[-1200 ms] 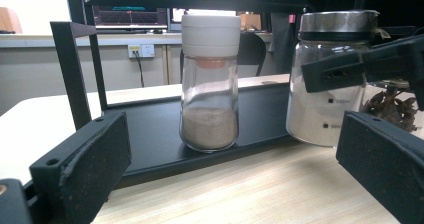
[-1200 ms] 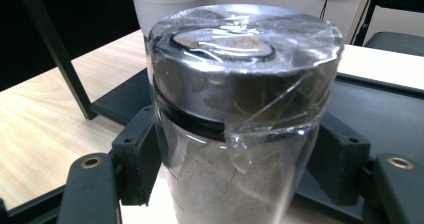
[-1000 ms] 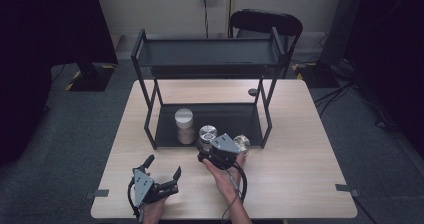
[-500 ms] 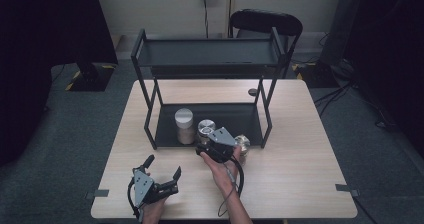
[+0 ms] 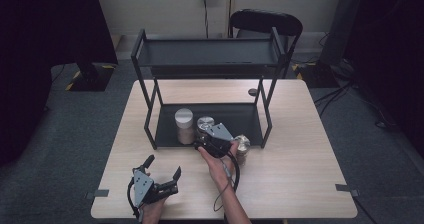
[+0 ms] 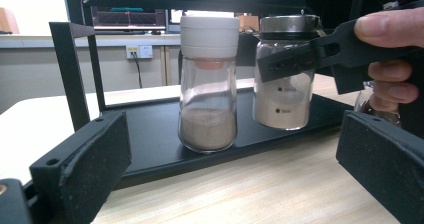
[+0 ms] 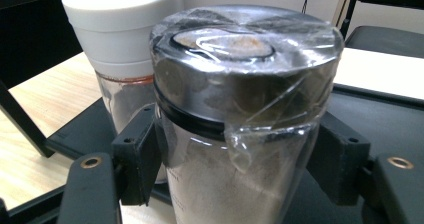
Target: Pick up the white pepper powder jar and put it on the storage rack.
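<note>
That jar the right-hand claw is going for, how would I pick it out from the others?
Find the black two-tier rack on the wooden table and look at its bottom shelf. Two jars stand there; the right gripper has its jaws either side of the steel-lidded jar. Unlike the white-capped jar beside it, its metal lid is wrapped in clear film.

Right gripper view crops the silver-lidded jar [image 7: 240, 134] below its powder line; the white-capped jar [image 7: 120, 44] sits half hidden behind it. Left gripper view: a hand [image 6: 395, 59] conceals a 3rd jar [image 6: 372, 106].
</note>
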### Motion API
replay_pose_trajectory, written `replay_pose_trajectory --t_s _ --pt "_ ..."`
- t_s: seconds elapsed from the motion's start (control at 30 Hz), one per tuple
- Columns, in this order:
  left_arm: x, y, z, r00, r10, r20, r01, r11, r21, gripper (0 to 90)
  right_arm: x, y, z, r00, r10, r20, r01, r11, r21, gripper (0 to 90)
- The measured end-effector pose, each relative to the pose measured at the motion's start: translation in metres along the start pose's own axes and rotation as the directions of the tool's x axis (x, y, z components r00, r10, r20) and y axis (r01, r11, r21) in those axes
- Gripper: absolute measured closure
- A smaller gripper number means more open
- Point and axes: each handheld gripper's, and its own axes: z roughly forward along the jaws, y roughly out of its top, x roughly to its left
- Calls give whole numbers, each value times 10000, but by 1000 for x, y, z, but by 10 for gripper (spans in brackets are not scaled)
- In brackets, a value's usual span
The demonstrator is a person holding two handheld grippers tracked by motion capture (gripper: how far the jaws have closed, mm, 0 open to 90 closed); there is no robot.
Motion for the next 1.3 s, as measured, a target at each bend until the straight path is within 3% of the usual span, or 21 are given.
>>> replay_pose_trajectory --t_s 0.17,0.73,1.3 --pt "0 0 0 10000 -8 19 8 10000 -18 3 6 3 7 9996 17 272 -20 9999 110 307" --pt "2 -1 0 10000 -18 89 18 10000 -39 3 9 5 23 9977 135 662 -158 9993 348 307" --pt "2 -1 -1 9999 -6 112 6 10000 -46 3 5 5 35 9971 239 724 -282 9979 590 307"
